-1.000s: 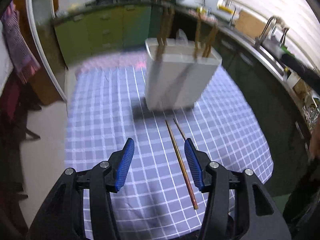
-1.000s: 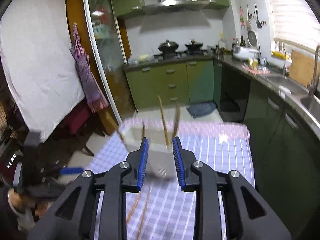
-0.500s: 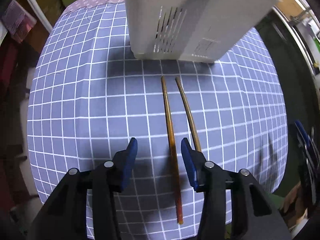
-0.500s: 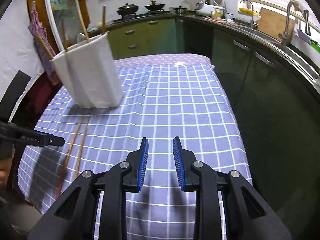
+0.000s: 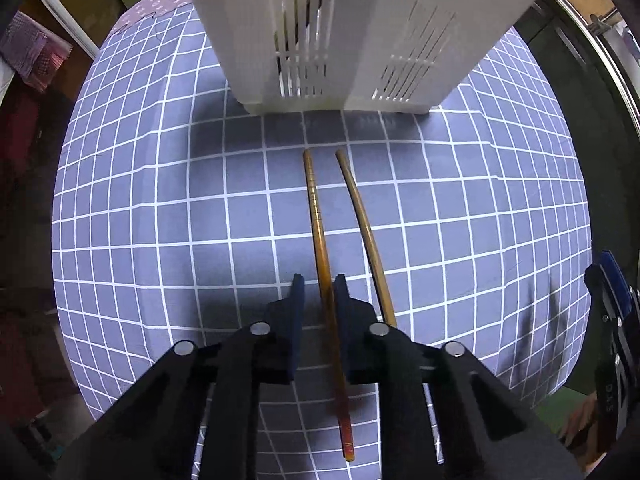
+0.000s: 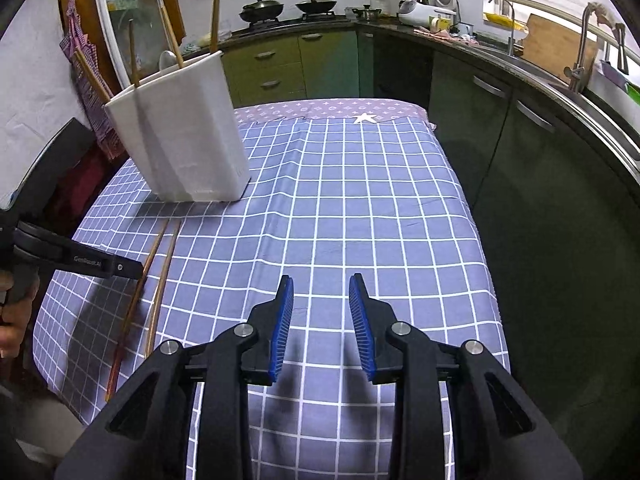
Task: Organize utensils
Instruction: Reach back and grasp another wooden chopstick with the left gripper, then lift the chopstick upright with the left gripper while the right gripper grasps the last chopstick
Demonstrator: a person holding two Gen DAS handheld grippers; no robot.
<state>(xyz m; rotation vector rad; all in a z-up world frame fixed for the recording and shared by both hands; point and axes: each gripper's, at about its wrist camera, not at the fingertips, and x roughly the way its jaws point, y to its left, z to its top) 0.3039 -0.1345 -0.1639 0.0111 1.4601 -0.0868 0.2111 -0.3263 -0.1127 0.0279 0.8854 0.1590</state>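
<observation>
Blue pads, left claw (image 5: pixel 318 300): jaws narrowed around the darker chopstick (image 5: pixel 320 240), right pad against it, a thin gap showing on the left pad's side; whether it is truly pinched I cannot tell
Darker chopstick: lies on the checked cloth (image 5: pixel 160 200), running from just short of the holder back between the pads and under the claw, its reddish end showing near the bottom of the left wrist view
Paler chopstick (image 5: pixel 362 224): beside the darker one on its right, outside the jaws, close at the far tips and passing under the right finger
White utensil holder (image 5: pixel 340 32): stands upright on the cloth just beyond the two tips, slotted walls facing the camera; in the right wrist view several chopsticks and a spoon stick up out of it
Right claw (image 6: pixel 321 320): jaws apart, nothing between them, hovering over bare cloth well to the right of both chopsticks
Checked cloth: purple with white lines, covers the counter
Background: green kitchen cabinets (image 6: pixel 304 60) and two pots (image 6: pixel 262 6) on a stove behind the counter
</observation>
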